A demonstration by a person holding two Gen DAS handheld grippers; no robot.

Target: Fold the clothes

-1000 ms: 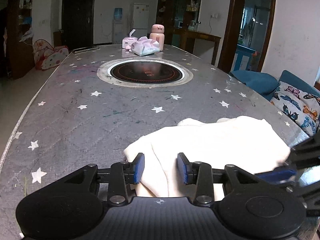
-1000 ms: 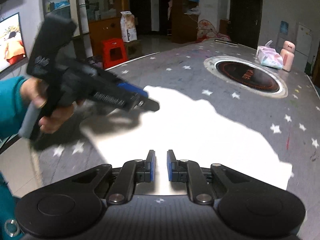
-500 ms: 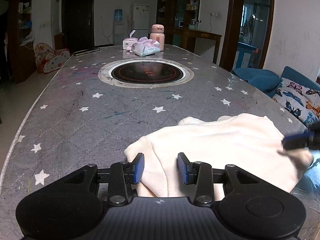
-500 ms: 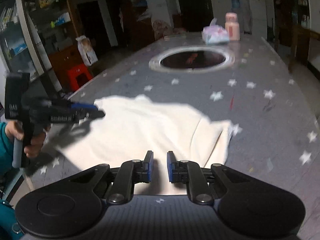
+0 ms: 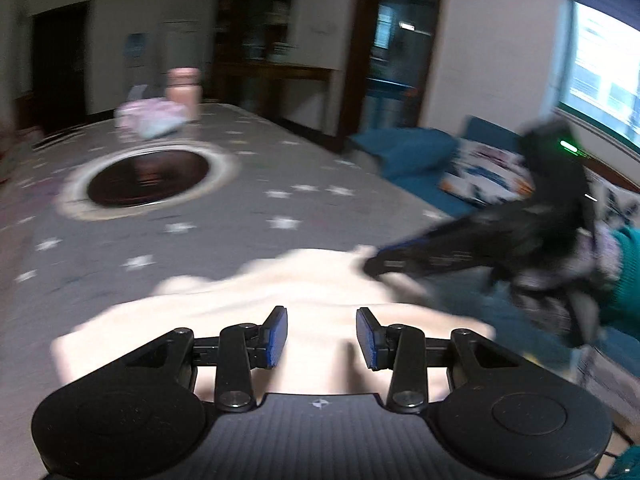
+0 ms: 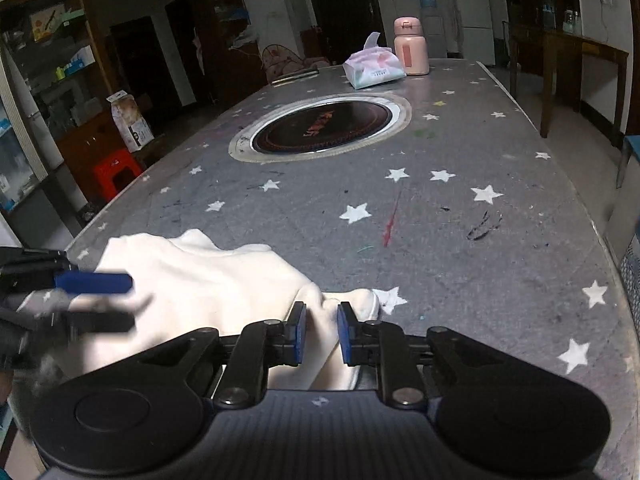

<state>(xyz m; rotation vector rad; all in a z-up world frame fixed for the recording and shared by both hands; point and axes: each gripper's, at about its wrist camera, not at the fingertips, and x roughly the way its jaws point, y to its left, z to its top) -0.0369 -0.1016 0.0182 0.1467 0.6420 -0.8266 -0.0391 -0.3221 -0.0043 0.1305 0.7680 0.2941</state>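
A cream-white garment [image 6: 208,276] is lying on a grey tabletop [image 6: 460,240] that is showing white stars. A pink bottle [image 6: 411,46] is standing behind a black round cooktop [image 6: 322,127] wearing a silver ring. Both grippers are showing blue pads [image 6: 297,334] on black bodies. A stool [image 6: 116,174] is glowing red.

1. Left wrist view was motion-blurred; tissue pack [image 5: 150,122] and pink bottle [image 5: 183,88] smeared.
2. Left gripper [image 6: 94,300] was cut off at the right view's left edge.
3. White garment's [image 6: 208,276] near edge was hidden behind the gripper bodies.

I can read no text here. Beyond my right jaws, the tissue pack [image 6: 375,65] carries print too small to read. The hob's [image 6: 322,125] red marking is illegible.
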